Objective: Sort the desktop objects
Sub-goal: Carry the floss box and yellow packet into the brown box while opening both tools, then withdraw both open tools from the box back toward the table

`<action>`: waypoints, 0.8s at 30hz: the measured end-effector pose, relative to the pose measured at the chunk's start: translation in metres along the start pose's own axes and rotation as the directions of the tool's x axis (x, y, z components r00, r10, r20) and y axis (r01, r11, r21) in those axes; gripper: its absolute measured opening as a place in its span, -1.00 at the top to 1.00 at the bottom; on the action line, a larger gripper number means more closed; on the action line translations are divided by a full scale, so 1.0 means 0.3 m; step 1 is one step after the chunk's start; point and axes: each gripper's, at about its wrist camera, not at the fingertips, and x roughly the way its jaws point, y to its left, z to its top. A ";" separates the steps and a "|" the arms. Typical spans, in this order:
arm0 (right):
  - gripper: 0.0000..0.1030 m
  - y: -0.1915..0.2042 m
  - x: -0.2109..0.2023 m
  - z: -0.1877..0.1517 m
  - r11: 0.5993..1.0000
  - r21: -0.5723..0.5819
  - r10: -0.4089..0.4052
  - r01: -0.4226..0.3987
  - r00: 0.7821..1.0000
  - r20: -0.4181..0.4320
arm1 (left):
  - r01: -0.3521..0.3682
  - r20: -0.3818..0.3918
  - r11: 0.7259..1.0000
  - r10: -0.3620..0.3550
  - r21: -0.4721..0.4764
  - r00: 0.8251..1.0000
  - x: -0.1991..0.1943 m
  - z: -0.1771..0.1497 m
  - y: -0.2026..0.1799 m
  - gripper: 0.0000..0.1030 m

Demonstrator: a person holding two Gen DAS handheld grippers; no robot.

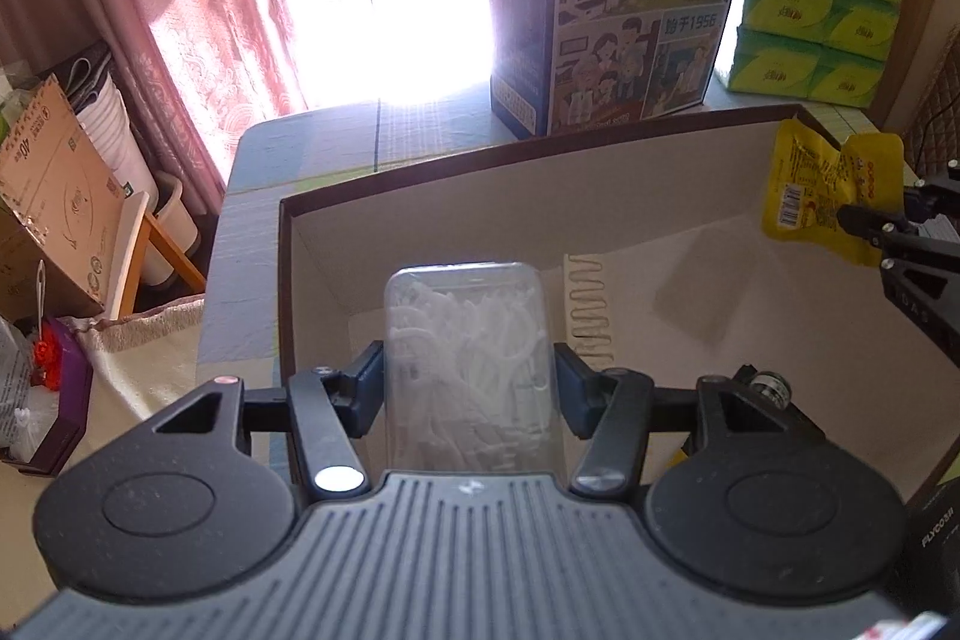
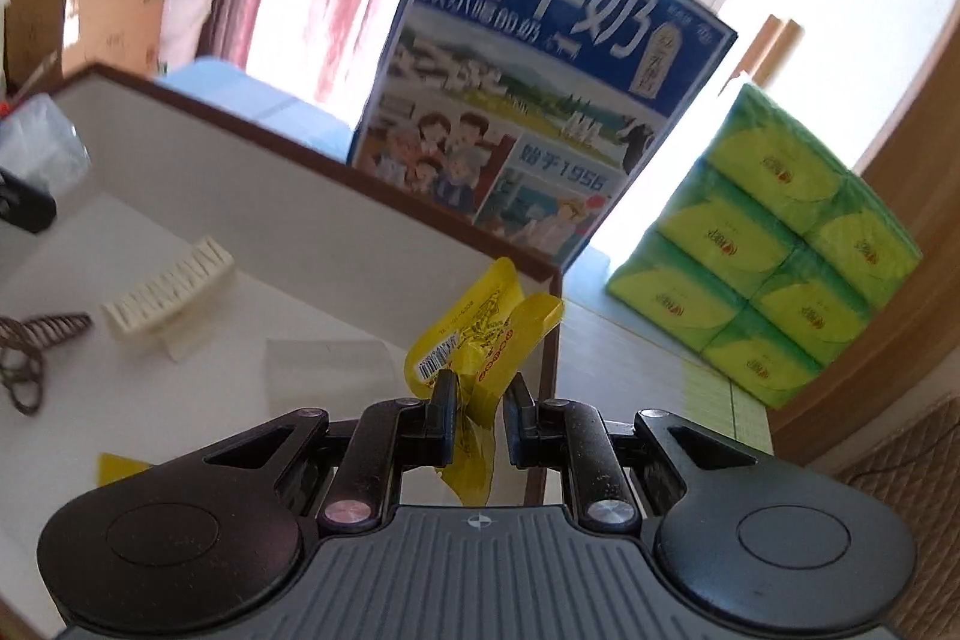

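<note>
Your left tongs (image 1: 469, 376) are clamped on a clear plastic case of white floss picks (image 1: 471, 358), one finger pressed to each long side, and the case hangs above the near-left part of the open box (image 1: 456, 178), the brown-rimmed one with pale inner walls that sits on the tabletop (image 1: 300, 148); your right tongs (image 2: 477, 421) have hold of a crumpled yellow snack packet (image 2: 480, 346), the left finger flat against it while a small gap shows at the right finger, so the tongs are narrowed but not fully together; the packet is up by the box's far-right corner, level with the rim, and in the left wrist view it (image 1: 822, 184) shows against the box's right wall with the right tongs (image 1: 864, 226) reaching in from that side; on the box floor lie a cream comb-like piece (image 2: 168, 289), a clear flat sheet (image 2: 330, 364) just right of it, a coil of dark wire (image 2: 30, 352) to its left, and a second yellow scrap (image 2: 120, 466) near the box's front; behind the box stands a blue milk carton (image 2: 540, 100), and to the right of the box a stack of green tissue packs (image 2: 774, 268).
</note>
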 end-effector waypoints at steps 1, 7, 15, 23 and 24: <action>0.76 0.002 0.015 0.000 1.000 -0.006 -0.003 0.003 1.000 -0.005 | -0.002 -0.005 1.000 0.002 0.005 1.000 0.011 0.002 0.000 -0.03; 0.75 0.001 0.066 0.014 1.000 -0.017 0.000 0.000 0.999 -0.033 | -0.003 -0.019 1.000 0.004 0.025 1.000 0.057 0.014 -0.001 -0.03; -0.09 -0.028 0.040 0.006 0.995 0.032 0.093 -0.094 0.995 0.023 | -0.002 -0.031 0.999 0.003 0.034 1.000 0.088 0.018 -0.004 -0.03; -0.28 -0.066 -0.008 0.033 0.969 0.119 0.209 -0.218 0.974 0.085 | -0.006 -0.043 0.999 0.008 0.038 0.999 0.111 0.027 -0.009 -0.03; -0.31 -0.072 -0.009 0.034 0.964 0.134 0.219 -0.229 0.972 0.084 | -0.008 -0.046 0.999 0.009 0.038 0.999 0.115 0.028 -0.009 -0.03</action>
